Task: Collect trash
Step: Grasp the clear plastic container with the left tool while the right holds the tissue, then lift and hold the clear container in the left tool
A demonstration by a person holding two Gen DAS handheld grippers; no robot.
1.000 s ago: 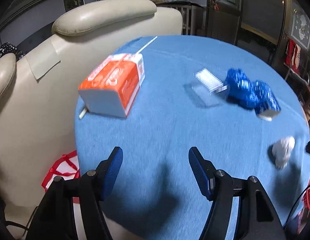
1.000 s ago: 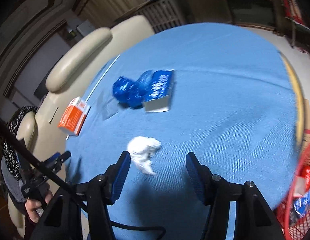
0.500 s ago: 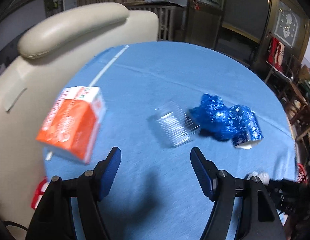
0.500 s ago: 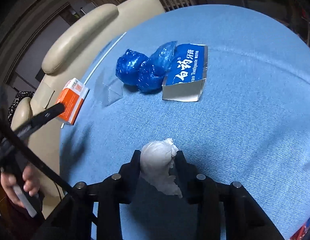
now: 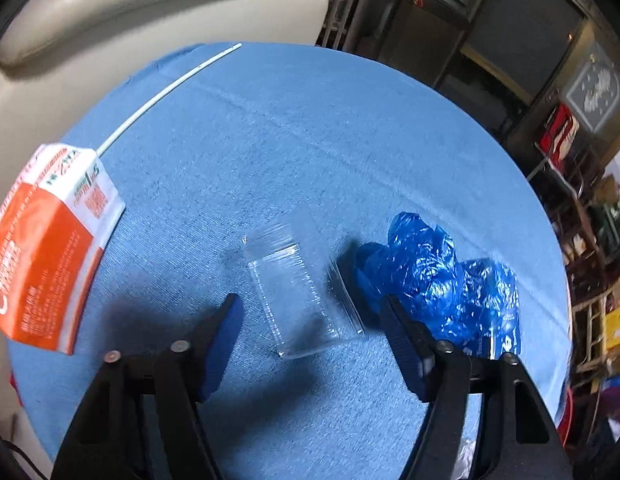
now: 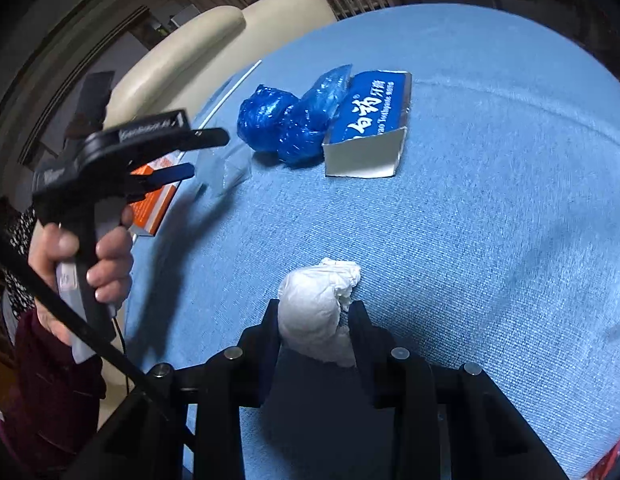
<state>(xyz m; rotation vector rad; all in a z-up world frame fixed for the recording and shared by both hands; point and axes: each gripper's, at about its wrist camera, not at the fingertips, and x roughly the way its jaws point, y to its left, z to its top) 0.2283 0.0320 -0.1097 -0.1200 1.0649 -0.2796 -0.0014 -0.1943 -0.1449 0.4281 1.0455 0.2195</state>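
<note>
1. Left wrist view: left gripper [image 5: 312, 332] at lower centre, jaws apart and just narrowing, straddling the near end of a clear plastic box [image 5: 302, 300]; pads not on it. Blue plastic bags [image 5: 438, 276] lie just beside the right finger, orange carton [image 5: 46, 248] at left edge, thin white stick [image 5: 166, 88] at upper left, all on the blue tablecloth [image 5: 350, 140].
2. Risk here: the box is thin, slick and skewed to the jaws; an off-square close may squirt it out or snag the bags.
3. Right wrist view: right gripper [image 6: 314, 320] at lower centre, clamped narrow on a white tissue wad [image 6: 314, 304]. Blue toothpaste box [image 6: 370, 120] sits at upper centre, touching the bags.
4. Risk: the wad's loose tail pokes beyond the pads; soft paper may tear or slip on lifting.
5. Left side: a hand [image 6: 90, 256] holds the other gripper.
</note>
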